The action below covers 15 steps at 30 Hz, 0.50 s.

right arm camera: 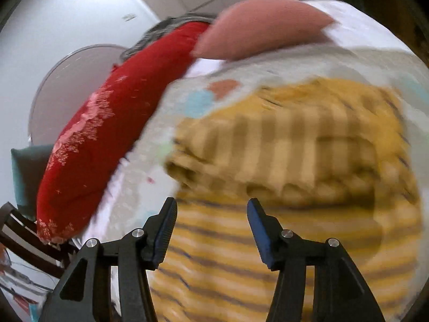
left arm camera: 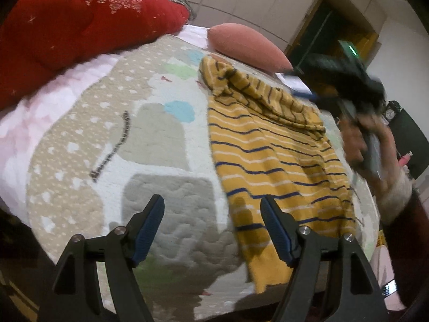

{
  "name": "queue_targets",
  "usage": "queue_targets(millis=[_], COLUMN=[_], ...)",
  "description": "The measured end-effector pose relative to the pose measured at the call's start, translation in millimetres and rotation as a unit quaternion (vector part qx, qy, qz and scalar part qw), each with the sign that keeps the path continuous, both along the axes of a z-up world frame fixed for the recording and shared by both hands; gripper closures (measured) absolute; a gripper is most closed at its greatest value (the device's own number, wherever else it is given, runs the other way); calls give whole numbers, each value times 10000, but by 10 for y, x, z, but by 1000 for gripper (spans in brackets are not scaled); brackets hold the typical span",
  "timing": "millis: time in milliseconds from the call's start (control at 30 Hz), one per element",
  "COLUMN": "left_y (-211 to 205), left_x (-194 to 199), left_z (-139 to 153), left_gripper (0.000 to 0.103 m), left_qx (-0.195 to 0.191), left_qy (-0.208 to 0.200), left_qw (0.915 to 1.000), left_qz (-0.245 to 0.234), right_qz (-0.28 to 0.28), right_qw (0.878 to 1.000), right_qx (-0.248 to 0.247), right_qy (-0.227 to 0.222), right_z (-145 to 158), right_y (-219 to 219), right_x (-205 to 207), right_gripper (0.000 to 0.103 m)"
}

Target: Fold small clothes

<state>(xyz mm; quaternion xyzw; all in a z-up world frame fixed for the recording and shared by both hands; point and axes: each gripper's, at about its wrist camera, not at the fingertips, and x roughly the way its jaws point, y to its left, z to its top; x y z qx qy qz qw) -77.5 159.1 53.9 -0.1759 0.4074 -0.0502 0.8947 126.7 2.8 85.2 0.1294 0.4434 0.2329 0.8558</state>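
Mustard striped top (left arm camera: pixel 270 161), long axis toward pink pillow (left arm camera: pixel 249 47)

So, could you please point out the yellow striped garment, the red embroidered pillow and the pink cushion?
yellow striped garment (left arm camera: pixel 273 158): left wrist view, flat middle.
red embroidered pillow (left arm camera: pixel 80 24): left wrist view, front face.
pink cushion (left arm camera: pixel 246 45): left wrist view, its middle.

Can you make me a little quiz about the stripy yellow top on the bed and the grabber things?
1. True or false: the left gripper is pinching the yellow striped top.
2. Which cushion lies nearest the top's bunched far end? A red pillow, B pink cushion.
3. Fill in: the right gripper has its jaws ____.

Key: 1 false, its jaws stand apart with nothing between the pads. 2 B. 3 open.
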Motion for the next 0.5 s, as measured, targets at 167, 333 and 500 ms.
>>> queue_targets(millis=[167,333,500], left_y=[223,420,438], left_x=[6,-34,-61], left_z=[-116,-219,-218], left_gripper=[30,30,30], left_qx=[-37,-75,-93], left_qy=[90,215,196], left_qw=[9997,9990,9989], left_qz=[227,394,421], right_qz=[48,129,533], right_qw=[9998,9923,9866], right_qx=[-199,-3,453], right_qy=[71,1228,1474], right_z=[-86,-775,-807], right_y=[844,1008,738], right_x=[675,988,538], right_gripper=[47,50,50])
